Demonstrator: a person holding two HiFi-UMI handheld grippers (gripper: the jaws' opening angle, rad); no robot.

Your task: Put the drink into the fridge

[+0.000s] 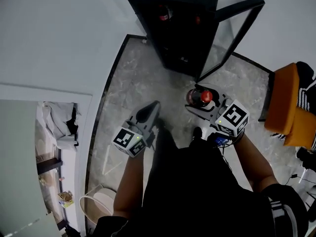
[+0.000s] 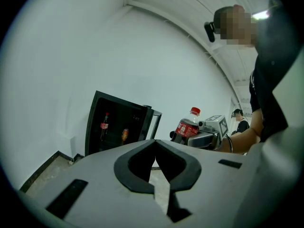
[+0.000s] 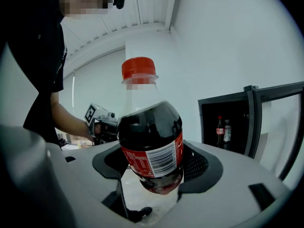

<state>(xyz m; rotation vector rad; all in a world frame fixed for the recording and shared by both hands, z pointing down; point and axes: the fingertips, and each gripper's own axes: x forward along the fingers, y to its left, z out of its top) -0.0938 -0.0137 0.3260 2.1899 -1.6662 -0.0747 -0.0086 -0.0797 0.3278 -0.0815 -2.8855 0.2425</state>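
A dark cola bottle [image 3: 151, 141] with a red cap and red label stands upright between the jaws of my right gripper [image 3: 154, 167], which is shut on its lower body. In the head view the bottle [image 1: 200, 97] sits in the right gripper [image 1: 203, 104] a short way in front of the small black fridge [image 1: 180, 26], whose glass door [image 1: 234, 33] swings open to the right. Bottles stand inside the fridge [image 3: 223, 132]. My left gripper [image 1: 149, 113] hangs to the left of the bottle, its jaws closed together with nothing between them [image 2: 155, 158].
The floor [image 1: 138, 83] is grey marble with a dark border along the white wall. An orange seat [image 1: 291, 107] with striped cloth stands at the right. A white round bin [image 1: 101, 206] sits at the lower left. A second person stands far behind in the left gripper view.
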